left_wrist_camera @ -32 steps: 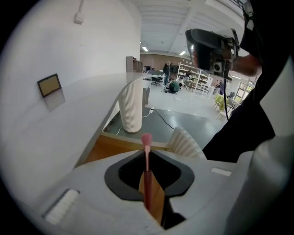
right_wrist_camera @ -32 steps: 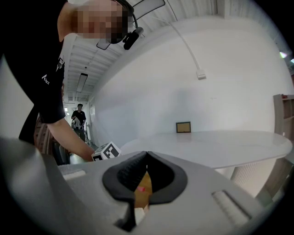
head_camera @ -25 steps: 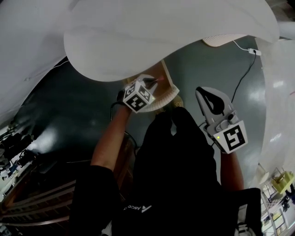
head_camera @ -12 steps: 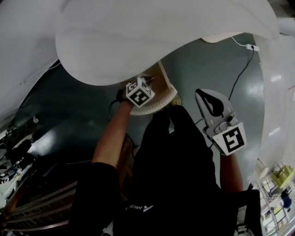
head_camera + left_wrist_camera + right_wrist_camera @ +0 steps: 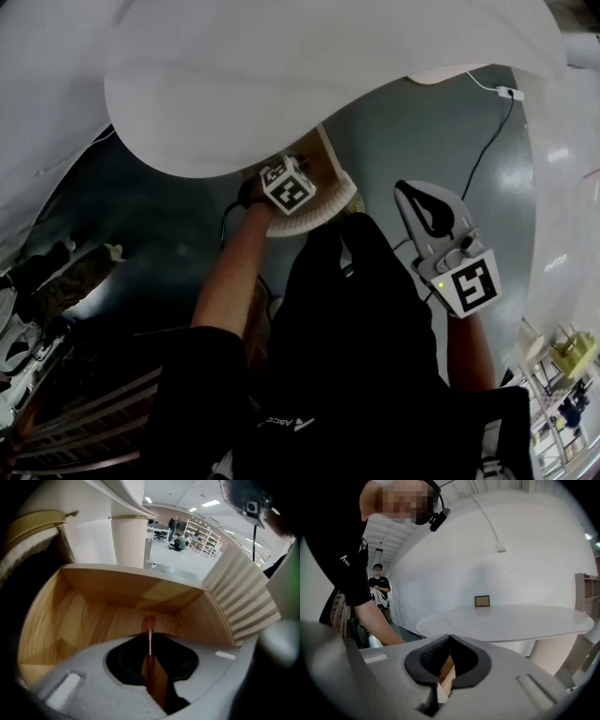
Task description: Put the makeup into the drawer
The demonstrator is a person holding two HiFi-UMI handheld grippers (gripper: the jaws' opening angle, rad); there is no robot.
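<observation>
The left tongs (image 5: 149,637) clamp a slim reddish makeup stick (image 5: 149,656), tip aimed down into the open wooden drawer (image 5: 89,616), whether it touches the drawer floor unclear. To do it well, likely: lower until the tip meets the floor, stay centred off the walls, then part the tongs so the stick lies flat, no drop from height. The drawer shows bare wood only, nothing else in it. The right tongs (image 5: 449,639) are closed on nothing, held aside near the white table (image 5: 511,620)

Table: round white top (image 5: 281,75), carried on fluted pedestal (image 5: 129,541)
Floor: glossy dark grey (image 5: 431,131), seen below table
Wall: white (image 5: 534,541), behind table
Shelving: (image 5: 202,537) seen well beyond table
</observation>
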